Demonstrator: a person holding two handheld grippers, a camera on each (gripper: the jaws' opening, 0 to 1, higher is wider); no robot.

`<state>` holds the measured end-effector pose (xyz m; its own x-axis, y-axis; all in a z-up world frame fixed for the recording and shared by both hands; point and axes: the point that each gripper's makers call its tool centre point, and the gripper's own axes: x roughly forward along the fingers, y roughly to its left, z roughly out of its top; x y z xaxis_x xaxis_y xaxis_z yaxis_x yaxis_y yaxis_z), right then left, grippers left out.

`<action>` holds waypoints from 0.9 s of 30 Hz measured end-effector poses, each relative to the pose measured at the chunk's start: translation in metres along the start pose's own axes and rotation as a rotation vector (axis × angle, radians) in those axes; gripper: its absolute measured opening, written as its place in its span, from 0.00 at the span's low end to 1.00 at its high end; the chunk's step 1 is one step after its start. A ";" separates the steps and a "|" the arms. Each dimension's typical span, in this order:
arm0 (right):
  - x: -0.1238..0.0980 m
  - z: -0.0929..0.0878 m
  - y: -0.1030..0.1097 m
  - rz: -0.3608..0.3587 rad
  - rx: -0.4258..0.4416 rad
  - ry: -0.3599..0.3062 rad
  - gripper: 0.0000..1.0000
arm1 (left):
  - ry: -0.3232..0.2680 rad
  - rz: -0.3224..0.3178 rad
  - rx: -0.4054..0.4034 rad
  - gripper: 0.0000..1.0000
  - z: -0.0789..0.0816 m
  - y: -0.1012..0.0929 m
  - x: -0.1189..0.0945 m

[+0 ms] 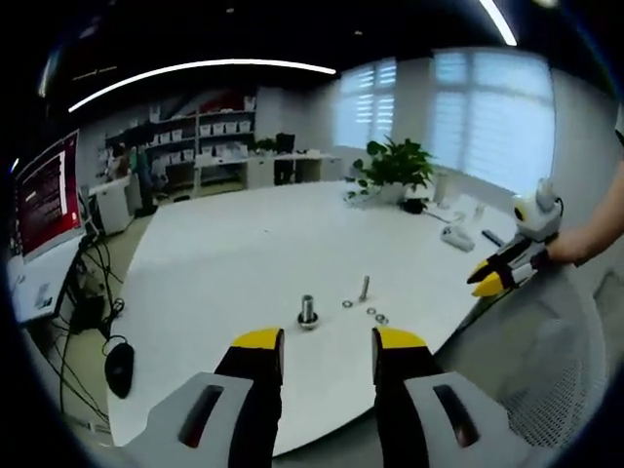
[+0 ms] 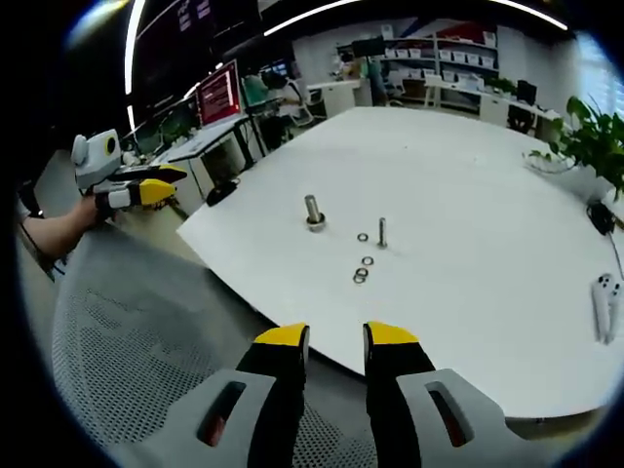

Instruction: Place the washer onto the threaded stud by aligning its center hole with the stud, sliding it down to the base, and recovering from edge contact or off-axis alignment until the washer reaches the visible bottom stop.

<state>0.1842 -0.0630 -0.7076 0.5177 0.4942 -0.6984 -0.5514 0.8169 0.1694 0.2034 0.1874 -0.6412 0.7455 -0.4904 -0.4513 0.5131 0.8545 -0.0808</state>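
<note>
Left gripper view: left gripper (image 1: 328, 352) stood with jaws apart, holding nothing, over the near edge of the white table (image 1: 244, 234). On the table lay a stud (image 1: 308, 312) upright on its base, a bolt (image 1: 365, 288) beside it, and loose washers (image 1: 375, 315) near the bolt. Right gripper (image 1: 490, 277) entered from the right, off the table; its jaws could not be judged.

Right gripper view: right gripper (image 2: 336, 349) stood with jaws apart and empty, short of the table edge above a mesh chair (image 2: 127, 361). Stud (image 2: 313, 212), bolt (image 2: 382, 232) and washers (image 2: 361, 274) sat well apart from it.

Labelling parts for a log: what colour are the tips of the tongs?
Yellow, on black fingers; clearest in the right gripper view on the right tongs.
</note>
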 end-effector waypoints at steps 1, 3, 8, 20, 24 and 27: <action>0.000 0.000 0.000 -0.001 0.003 0.000 0.25 | -0.001 0.000 0.000 0.34 0.000 0.000 0.000; -0.001 0.001 -0.001 -0.002 0.002 -0.006 0.25 | -0.003 0.001 -0.006 0.34 0.000 0.001 0.000; -0.001 0.001 -0.001 -0.006 0.005 -0.003 0.25 | -0.013 0.005 -0.021 0.34 0.002 0.002 0.000; 0.001 -0.003 -0.002 -0.006 0.006 0.020 0.25 | -0.010 0.019 -0.018 0.34 0.001 0.004 0.000; 0.003 -0.008 0.002 0.010 -0.005 0.050 0.25 | -0.009 0.027 -0.018 0.34 0.000 0.006 0.000; 0.003 -0.009 0.002 0.004 0.012 0.051 0.26 | -0.003 0.035 -0.012 0.34 -0.001 0.008 0.000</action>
<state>0.1790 -0.0631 -0.7152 0.4810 0.4823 -0.7321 -0.5456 0.8183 0.1807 0.2069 0.1942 -0.6431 0.7642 -0.4606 -0.4515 0.4816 0.8731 -0.0755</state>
